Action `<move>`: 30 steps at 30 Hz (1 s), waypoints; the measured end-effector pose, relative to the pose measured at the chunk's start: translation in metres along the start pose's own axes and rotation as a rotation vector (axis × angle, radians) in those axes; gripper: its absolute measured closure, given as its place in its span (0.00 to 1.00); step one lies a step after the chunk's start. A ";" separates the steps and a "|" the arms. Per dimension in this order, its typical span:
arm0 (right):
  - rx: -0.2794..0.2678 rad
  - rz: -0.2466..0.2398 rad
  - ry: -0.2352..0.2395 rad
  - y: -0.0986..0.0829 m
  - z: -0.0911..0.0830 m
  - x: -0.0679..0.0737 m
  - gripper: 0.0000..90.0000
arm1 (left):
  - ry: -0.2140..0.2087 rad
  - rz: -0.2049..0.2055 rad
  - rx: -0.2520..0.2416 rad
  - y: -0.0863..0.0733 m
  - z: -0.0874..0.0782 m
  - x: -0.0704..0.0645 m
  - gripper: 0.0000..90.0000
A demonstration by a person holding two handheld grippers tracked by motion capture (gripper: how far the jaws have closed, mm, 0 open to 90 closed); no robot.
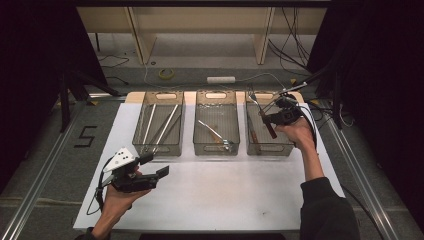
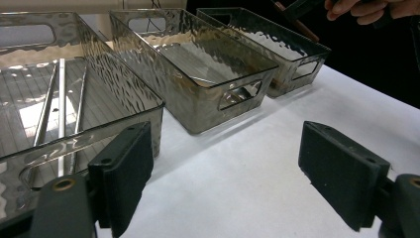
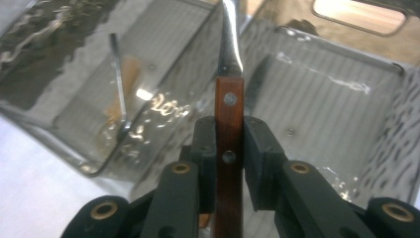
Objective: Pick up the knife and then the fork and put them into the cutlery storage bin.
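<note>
Right gripper (image 3: 229, 144) clamped on wooden handle of fork (image 3: 229, 114), held over right bin (image 1: 287, 146), likely for sorting by type; left gripper (image 2: 237, 178) spread wide, empty, waiting above table (image 1: 225, 195)

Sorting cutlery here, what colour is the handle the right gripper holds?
Reddish-brown wood with two metal rivets; clearest in the right gripper view.

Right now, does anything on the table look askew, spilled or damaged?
Nothing stands out. The three clear bins sit in a straight row on the white sheet, cutlery lying inside them. The right tool is shut on a wooden-handled utensil above the right bin; the left tool is open over the bare sheet.
</note>
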State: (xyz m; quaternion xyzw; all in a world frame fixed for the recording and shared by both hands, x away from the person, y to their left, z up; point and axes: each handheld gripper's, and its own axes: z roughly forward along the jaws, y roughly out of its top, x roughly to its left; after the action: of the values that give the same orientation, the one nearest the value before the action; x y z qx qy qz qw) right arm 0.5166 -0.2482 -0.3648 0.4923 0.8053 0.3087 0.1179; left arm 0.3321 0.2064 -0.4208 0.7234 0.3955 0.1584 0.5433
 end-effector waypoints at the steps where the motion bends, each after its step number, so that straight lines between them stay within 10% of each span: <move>1: 0.004 0.008 -0.003 0.000 0.001 -0.001 0.86 | -0.001 0.000 0.000 0.000 0.000 0.000 0.23; 30: 0.071 0.123 -0.076 -0.015 0.038 -0.014 0.86 | -0.002 0.001 -0.001 0.000 0.000 0.000 0.23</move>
State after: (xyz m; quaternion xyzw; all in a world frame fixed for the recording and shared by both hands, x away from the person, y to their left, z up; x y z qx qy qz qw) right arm 0.5317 -0.2510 -0.4051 0.5558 0.7791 0.2676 0.1115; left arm 0.3318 0.2066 -0.4207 0.7235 0.3947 0.1582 0.5439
